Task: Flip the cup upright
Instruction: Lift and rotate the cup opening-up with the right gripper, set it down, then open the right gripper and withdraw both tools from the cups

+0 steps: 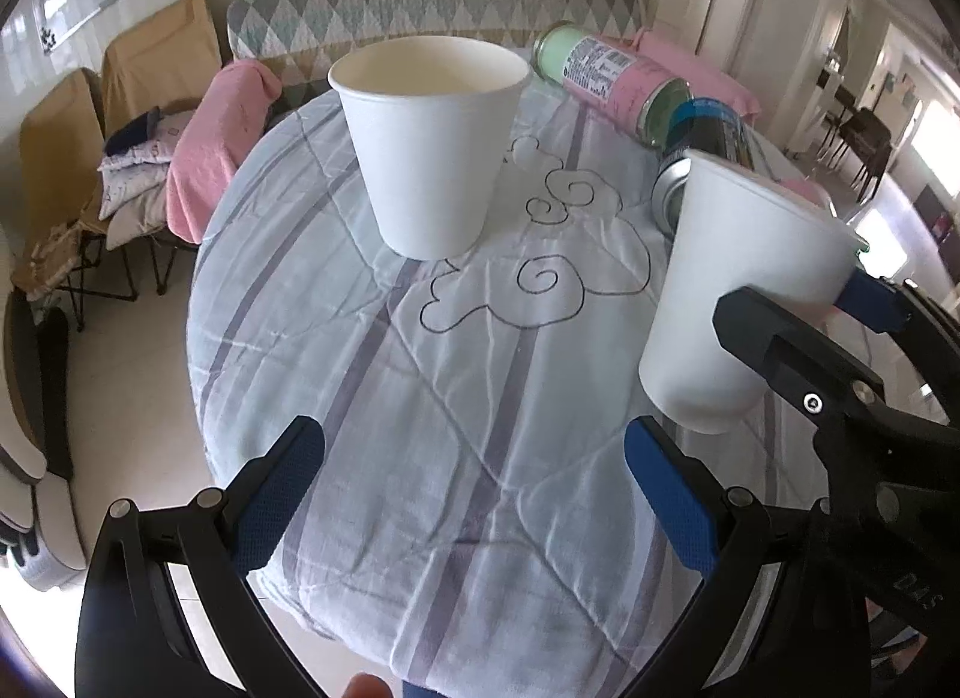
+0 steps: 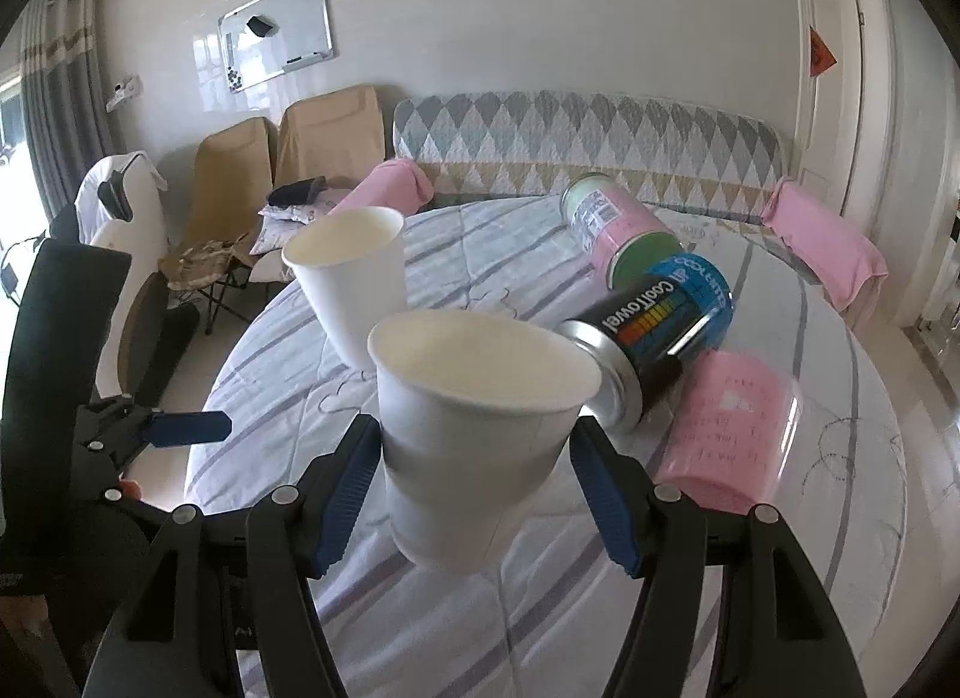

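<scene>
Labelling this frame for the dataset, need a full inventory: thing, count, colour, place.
paper cup: 1, white, upright on the table, far side
held paper cup: 1, white, mouth up, between right gripper's fingers
pink-green can: 1, lying on its side, far right
black-blue can: 1, lying on its side, behind held cup
pink roll: 1, on table at right
tablecloth: 1, pale blue with grey stripes, covers round table
sofa: 1, diamond pattern, behind table
left gripper: open, empty
right gripper: shut on held cup

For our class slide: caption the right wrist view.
Right tongs grip a white paper cup, mouth up, over the clothed table.
</scene>
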Available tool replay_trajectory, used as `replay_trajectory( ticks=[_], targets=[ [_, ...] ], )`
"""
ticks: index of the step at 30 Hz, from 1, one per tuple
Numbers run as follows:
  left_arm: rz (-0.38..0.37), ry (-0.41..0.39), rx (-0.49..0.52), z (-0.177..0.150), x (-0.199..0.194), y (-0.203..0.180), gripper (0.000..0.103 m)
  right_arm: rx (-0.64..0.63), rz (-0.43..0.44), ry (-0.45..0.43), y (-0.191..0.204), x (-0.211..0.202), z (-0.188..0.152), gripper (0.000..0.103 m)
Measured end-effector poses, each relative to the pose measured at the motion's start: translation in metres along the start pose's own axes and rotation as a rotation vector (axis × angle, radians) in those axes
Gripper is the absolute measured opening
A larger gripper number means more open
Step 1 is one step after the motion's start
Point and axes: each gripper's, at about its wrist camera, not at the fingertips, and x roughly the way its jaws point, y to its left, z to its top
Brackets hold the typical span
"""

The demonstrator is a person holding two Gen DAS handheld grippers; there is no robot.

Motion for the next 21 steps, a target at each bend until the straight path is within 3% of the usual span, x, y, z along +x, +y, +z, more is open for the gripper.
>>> replay_trajectory(
  ticks=[2, 4, 16, 21],
  targets=[
    [0.013, -0.007, 0.014, -0.003, -0.002, -0.003, 0.101, 0.003, 0.009, 0.003, 0.001, -0.004, -0.004, 0.070],
    [0.017, -0.007, 0.014, -0.005, -0.004, -0.003, 0.101, 0.018, 0.023, 0.000, 0.001, -0.008, -0.007, 0.080],
    [0.043, -0.123, 0.031, -0.016, -0.048, -0.023, 0.101, -0.006, 0.010, -0.024, 0.005, -0.052, -0.009, 0.082],
    [0.042, -0.205, 0.027, -0.020, -0.069, -0.035, 0.102, -0.010, -0.049, -0.083, -0.005, -0.084, -0.006, 0.083]
  ],
)
